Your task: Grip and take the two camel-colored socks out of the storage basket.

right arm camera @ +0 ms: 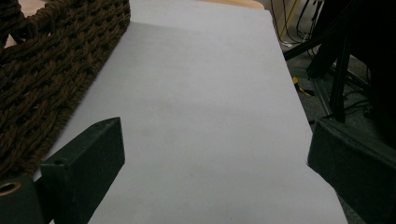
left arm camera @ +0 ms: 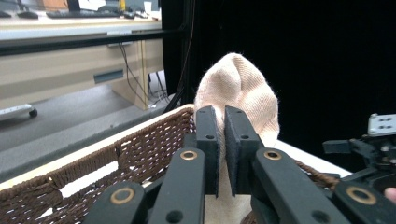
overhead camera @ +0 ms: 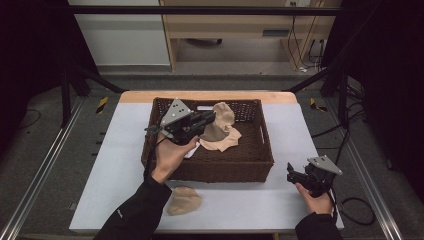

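Observation:
A beige sock point(overhead camera: 220, 127) hangs over the inside of the brown wicker basket point(overhead camera: 250, 167), lifted at one end by my left gripper point(overhead camera: 209, 119), which is shut on it. In the left gripper view the sock point(left arm camera: 238, 88) bulges up beyond the two black jaws point(left arm camera: 221, 135), pinched between them above the basket rim point(left arm camera: 140, 135). A second beige sock point(overhead camera: 184, 200) lies crumpled on the white table cover in front of the basket. My right gripper point(overhead camera: 295, 175) rests at the table's right front, open; its jaws stand wide apart over bare cover point(right arm camera: 201, 102).
The basket's woven wall point(right arm camera: 51, 74) lies just left of my right gripper. The white cover point(overhead camera: 125, 150) spans the table, with a wooden strip along the far edge. Black frame bars and cables stand off both sides. A white scrap point(overhead camera: 192, 150) lies in the basket.

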{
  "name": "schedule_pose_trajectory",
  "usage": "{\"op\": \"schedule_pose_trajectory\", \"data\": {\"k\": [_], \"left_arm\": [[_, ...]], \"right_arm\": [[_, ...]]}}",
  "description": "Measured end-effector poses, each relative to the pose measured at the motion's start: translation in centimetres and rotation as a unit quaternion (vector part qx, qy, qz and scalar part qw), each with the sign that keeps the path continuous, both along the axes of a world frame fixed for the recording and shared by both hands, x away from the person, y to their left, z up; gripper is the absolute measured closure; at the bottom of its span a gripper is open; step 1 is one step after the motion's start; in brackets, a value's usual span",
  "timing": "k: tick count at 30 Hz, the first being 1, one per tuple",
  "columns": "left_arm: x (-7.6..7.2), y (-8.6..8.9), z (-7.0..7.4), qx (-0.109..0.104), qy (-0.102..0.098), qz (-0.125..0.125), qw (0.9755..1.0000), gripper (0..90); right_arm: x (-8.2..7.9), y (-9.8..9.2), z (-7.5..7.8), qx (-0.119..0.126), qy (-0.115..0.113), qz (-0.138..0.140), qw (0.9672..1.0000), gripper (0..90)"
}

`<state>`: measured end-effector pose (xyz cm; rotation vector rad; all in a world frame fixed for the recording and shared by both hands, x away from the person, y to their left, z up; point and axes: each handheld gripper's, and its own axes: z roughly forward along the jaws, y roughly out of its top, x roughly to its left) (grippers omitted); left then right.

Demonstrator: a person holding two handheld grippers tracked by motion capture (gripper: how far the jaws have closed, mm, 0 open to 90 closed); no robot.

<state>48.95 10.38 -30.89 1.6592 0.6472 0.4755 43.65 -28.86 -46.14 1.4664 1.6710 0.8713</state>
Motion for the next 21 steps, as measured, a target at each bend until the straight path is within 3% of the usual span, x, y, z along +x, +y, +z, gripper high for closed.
{"op": "schedule_pose_trajectory", "data": {"k": [7, 11, 21], "left_arm": [[-2.1, 1.4, 0.8, -0.008, -0.010, -0.007, 0.9999, 84.1], [-3.7, 2.6, 0.9, -0.012, -0.025, -0.008, 0.9996, 84.1], [-6.3, 4.8, 0.5, -0.025, -0.019, -0.007, 0.9995, 84.1]], "right_arm": [[0.0, 0.1, 0.0, 0.000, 0.000, 0.003, 1.0000, 4.3], [-0.1, 0.1, 0.1, 0.002, 0.001, 0.001, 1.0000, 4.3], [-0.2, 0.1, 0.0, 0.000, 0.001, 0.001, 1.0000, 4.3]]}}
